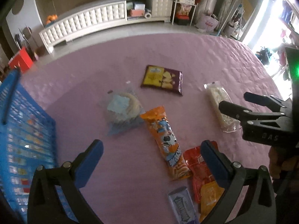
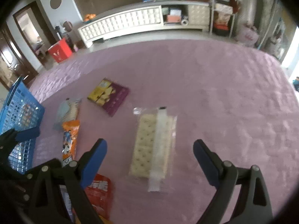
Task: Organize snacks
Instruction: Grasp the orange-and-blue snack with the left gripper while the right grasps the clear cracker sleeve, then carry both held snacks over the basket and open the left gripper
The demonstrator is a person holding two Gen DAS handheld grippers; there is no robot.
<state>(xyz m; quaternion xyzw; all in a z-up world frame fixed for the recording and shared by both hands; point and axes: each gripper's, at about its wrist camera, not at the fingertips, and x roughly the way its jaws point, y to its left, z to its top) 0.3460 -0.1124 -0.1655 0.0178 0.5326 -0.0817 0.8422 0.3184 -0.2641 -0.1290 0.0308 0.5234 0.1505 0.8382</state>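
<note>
Left gripper gaping over orange snack packet, right gripper gaping over clear cracker pack, blue basket sitting on pink bed

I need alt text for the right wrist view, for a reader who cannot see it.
The open right gripper points down at a clear packet of crackers lying on a pink bedspread. More snack packets lie to the left, beside a blue basket.
</note>
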